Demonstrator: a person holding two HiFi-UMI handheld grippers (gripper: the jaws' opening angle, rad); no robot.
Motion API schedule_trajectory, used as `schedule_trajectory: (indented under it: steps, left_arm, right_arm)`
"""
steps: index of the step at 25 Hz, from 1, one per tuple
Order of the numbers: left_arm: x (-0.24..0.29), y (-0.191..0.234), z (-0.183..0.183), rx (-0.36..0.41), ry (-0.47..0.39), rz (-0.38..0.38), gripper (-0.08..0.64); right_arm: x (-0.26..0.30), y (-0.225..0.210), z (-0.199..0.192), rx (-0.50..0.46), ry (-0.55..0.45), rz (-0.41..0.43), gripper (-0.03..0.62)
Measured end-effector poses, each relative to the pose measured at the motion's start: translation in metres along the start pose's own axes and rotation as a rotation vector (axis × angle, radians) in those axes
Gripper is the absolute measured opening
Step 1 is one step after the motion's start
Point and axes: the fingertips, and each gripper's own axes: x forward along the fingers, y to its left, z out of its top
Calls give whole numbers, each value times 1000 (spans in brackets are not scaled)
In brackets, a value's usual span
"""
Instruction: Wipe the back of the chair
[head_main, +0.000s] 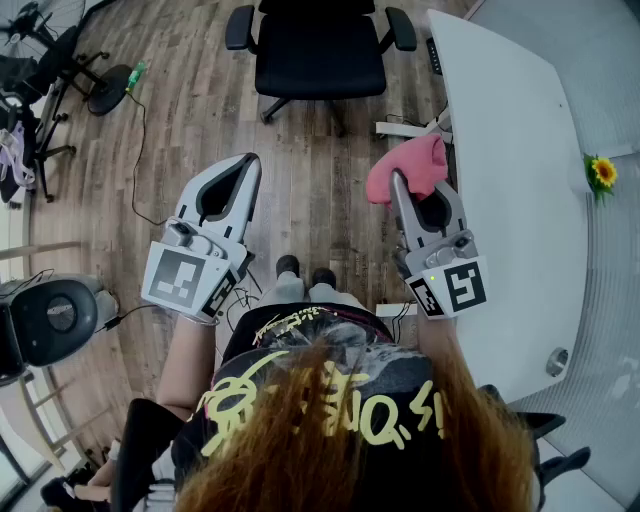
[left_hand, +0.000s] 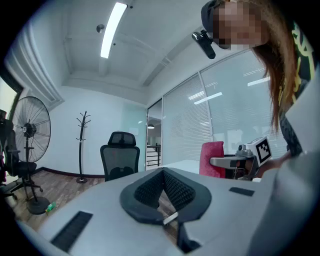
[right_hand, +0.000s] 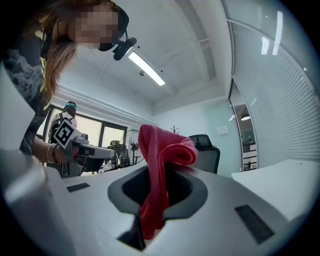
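The black office chair (head_main: 320, 45) stands on the wood floor ahead of me, its seat toward me; it also shows as the chair (left_hand: 120, 157) and, partly behind the cloth, as the chair (right_hand: 206, 152). My right gripper (head_main: 400, 183) is shut on a red cloth (head_main: 410, 168), which bunches above the jaws and hangs down between them as the cloth (right_hand: 160, 175). My left gripper (head_main: 249, 163) is shut with nothing in it, its pads meeting in the left gripper view (left_hand: 162, 172). Both grippers are held well short of the chair, at about waist height.
A white desk (head_main: 510, 150) runs along the right side, close to my right gripper, with a small sunflower (head_main: 601, 172) beyond it. A standing fan (left_hand: 30, 135) and a coat stand (left_hand: 82, 145) are at the left. A cable (head_main: 140, 150) lies on the floor.
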Motion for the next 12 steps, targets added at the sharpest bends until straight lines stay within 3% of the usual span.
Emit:
schedule_trajectory:
  steps: [12]
  left_arm:
    - [0, -1, -5, -4, 5, -15, -6]
  right_arm:
    - [3, 8, -5, 3, 12, 13, 61]
